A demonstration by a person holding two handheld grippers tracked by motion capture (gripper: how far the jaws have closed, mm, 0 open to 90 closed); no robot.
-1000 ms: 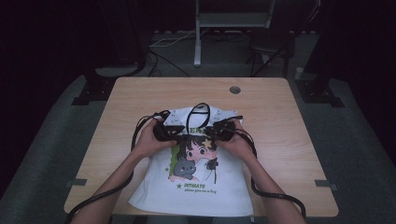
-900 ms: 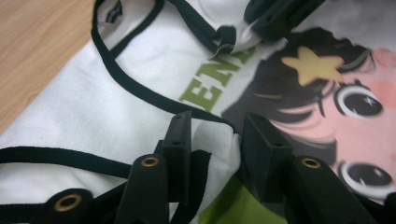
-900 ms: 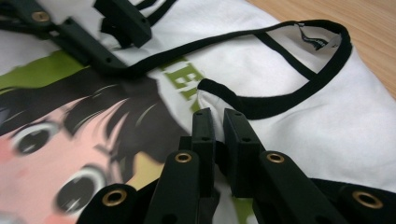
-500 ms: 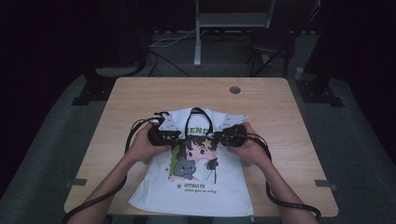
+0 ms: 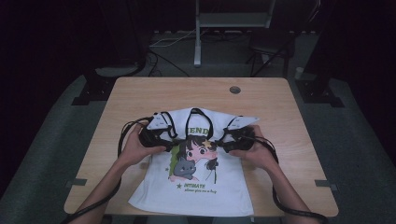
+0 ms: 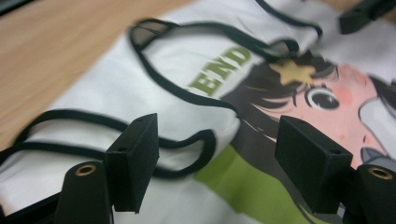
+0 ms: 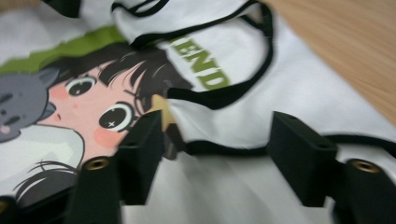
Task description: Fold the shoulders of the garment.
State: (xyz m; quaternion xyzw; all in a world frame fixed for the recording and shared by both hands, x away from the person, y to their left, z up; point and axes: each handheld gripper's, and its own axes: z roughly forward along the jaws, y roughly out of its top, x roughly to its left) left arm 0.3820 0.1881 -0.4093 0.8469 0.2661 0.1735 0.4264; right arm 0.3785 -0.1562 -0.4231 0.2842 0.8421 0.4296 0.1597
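Observation:
A white sleeveless shirt (image 5: 196, 186) with black trim, a cartoon girl and a grey cat lies flat on the wooden table (image 5: 140, 98). Its top edge with green letters (image 6: 219, 74) is folded toward the person. My left gripper (image 5: 172, 140) rests at the shirt's left armhole. Its jaws have just been opening and stand wide over a black-trimmed loop (image 6: 187, 144) without pinching it. My right gripper (image 5: 225, 142) sits at the right armhole. Its jaws have just been opening too, and the trimmed fold (image 7: 219, 140) lies loose between the pads.
A round cable hole (image 5: 235, 89) sits in the far part of the table. Bare wood surrounds the shirt on the left, right and far sides. A metal stand base (image 5: 201, 56) and cables lie on the dark floor beyond.
Both grippers have opened and let go of the shirt's top. The bunched neck loop has dropped flat, showing the green letters. The hands drew slightly toward the person.

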